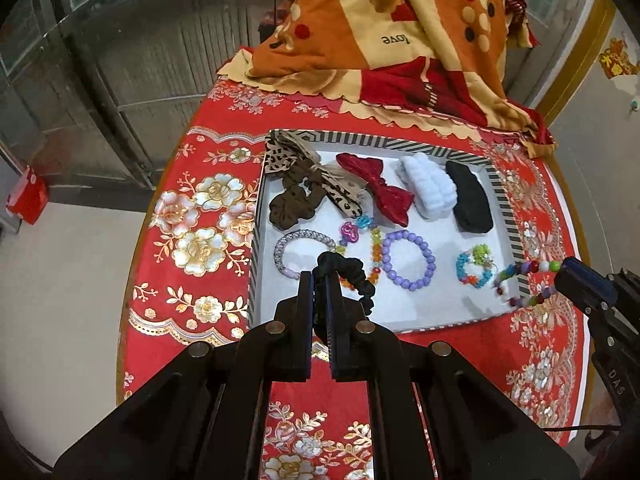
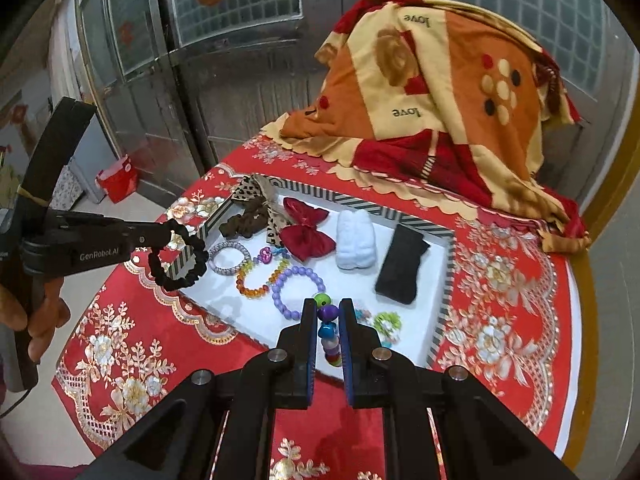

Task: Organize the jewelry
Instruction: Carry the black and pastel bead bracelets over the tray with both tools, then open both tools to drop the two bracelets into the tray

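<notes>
Left wrist view: the left gripper (image 1: 319, 280) has its jaws clamped on a black scrunchie (image 1: 352, 276), which hangs over the near-left part of the striped tray (image 1: 502, 188); soft, light and limp, it should be safe to pinch anywhere along its band; the purple bead bracelet (image 1: 408, 260) lies just beside, so open room is tight.

Right wrist view: the right gripper (image 2: 328, 320) has its jaws clamped on a multicoloured bead strand (image 2: 329, 332) above the tray's near edge; hard, slippery beads probably want a firm mid-strand hold; the red floral surface (image 2: 508, 280) around the tray lies bare.
</notes>
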Motion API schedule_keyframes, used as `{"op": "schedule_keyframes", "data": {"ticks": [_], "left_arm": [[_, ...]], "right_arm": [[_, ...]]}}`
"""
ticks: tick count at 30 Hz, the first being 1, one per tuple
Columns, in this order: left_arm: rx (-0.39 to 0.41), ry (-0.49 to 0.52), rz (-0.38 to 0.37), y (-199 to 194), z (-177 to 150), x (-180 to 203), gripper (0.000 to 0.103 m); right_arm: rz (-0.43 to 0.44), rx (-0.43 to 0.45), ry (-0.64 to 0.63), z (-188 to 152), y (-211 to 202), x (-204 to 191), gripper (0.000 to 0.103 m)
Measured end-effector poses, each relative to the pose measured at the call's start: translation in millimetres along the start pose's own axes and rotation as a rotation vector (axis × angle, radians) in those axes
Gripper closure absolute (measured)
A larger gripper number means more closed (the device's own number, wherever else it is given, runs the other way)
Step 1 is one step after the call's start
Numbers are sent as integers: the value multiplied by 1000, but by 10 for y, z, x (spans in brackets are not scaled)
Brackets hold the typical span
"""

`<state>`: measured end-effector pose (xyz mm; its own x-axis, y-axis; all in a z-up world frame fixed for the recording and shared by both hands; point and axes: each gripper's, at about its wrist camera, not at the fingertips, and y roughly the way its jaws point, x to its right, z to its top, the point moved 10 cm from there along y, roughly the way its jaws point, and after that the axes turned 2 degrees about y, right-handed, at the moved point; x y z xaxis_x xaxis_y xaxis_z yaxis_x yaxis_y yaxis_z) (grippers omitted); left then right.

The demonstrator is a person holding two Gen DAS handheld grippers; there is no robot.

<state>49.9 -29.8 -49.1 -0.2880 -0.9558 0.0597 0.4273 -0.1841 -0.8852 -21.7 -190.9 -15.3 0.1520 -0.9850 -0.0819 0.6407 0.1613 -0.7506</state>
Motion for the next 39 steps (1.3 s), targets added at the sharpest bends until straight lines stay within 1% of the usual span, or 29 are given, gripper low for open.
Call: {"op": "schedule_keyframes", "data": {"ticks": [3,9,12,15,20,24,27,28,30,31,32,33,35,37,39], "left_arm": [[-12,-14,6,89,7,-30,99],[-52,-70,-15,316,-7,-53,99],[-74,-91,-5,458,-41,-98,99],[-105,-116,13,608,-106,-195,99],[-136,-140,43,788,-189,-315,99],[-141,-123,63,863,-240,-302,99],[-144,-116,70,889,-273,-279,98],[-145,-117,72,892,-281,-277,97],[-147,-122,81,886,-304,-284,85],[-144,-129,77,873,-313,-285,73],[-140,-134,74,861,-314,-282,64],[-131,-137,73,833,-315,-281,62],[-116,-125,88,770,-312,-279,61],[-104,-112,106,700,-305,-272,61],[-83,-104,114,614,-294,-257,61]], "right_arm": [[22,-18,6,47,147,-38,93],[93,-59,31,80,459,-197,93],[112,-79,43,52,615,-236,93],[122,-111,76,-36,766,-151,93],[109,-191,163,-297,1055,153,93],[90,-240,191,-467,1176,281,93],[72,-257,189,-530,1225,307,93],[67,-260,187,-547,1238,312,93],[68,-257,187,-573,1230,308,91],[73,-251,190,-579,1222,301,82],[75,-244,194,-580,1205,300,66],[80,-235,200,-580,1178,297,61],[89,-224,207,-577,1109,276,60],[75,-190,210,-540,997,270,60],[79,-154,226,-485,891,257,60]]}}
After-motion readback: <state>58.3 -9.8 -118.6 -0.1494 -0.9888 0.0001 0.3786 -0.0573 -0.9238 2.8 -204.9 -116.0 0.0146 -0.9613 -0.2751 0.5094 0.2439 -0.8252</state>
